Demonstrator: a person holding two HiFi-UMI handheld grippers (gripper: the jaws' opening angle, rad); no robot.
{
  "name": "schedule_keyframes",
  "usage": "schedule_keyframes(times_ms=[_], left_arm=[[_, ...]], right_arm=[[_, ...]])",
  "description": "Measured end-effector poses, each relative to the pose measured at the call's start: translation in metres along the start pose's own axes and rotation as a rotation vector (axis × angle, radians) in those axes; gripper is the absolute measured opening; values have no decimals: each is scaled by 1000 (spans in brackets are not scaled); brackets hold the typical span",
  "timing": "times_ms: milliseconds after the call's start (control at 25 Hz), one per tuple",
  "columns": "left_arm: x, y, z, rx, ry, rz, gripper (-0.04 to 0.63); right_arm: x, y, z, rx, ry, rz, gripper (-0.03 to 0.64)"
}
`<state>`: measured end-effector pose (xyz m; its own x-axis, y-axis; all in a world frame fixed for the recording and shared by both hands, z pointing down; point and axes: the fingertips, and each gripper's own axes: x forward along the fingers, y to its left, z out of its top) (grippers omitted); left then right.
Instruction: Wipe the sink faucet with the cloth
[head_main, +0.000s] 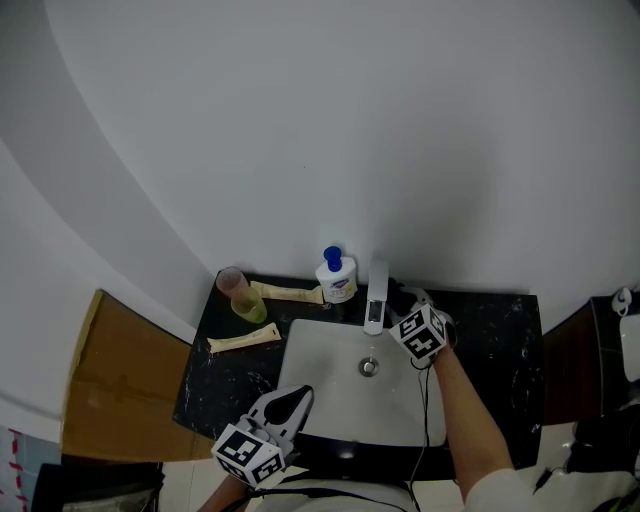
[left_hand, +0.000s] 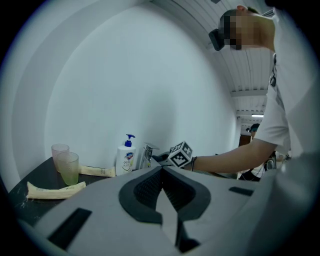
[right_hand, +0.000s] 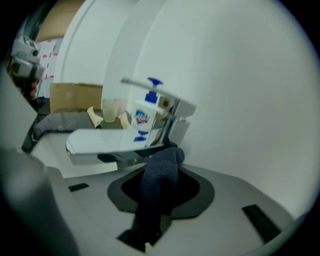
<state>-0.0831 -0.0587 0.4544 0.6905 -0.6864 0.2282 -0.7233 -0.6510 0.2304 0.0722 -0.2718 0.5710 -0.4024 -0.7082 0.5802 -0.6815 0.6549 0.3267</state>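
Dark blue terry cloth (right_hand: 161, 182), soft, light and limp, sits clamped in the jaws of my right gripper (right_hand: 169, 151), its bunched end just under the faucet (right_hand: 100, 141) near its base, at the back of the sink (head_main: 330, 385). I judge it will fold and drag on the smooth metal, so a mid-cloth hold with a short free end suits. My left gripper (left_hand: 161, 171) hangs over the sink's near edge, jaws together on nothing.
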Motion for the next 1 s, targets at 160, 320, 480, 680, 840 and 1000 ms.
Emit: schedule_keyframes(times_ms=[160,320,480,680,840,1000], left_arm=[[1,-1,-5,-4,-8,-17,2],[4,-6,-6,-3,-10,-34,2],[4,-7,-4,-2,-13,-39,2],[-3,-8,-11,-1,6,-29,2],[-7,-9,-13,7,9,-4,2],[-11,-5,-12,1,20,28,2]], right_arm=[[-45,-33,58,65,-247,-48,114],[-91,-45,101,91,-434,-63,114],[-97,-49,65,207,-404,-119,114],[-58,-7,-21,287,-242,17,114],[-38,24,-35,278,-222,180,112],[-23,22,-24,251,-229,222,112]])
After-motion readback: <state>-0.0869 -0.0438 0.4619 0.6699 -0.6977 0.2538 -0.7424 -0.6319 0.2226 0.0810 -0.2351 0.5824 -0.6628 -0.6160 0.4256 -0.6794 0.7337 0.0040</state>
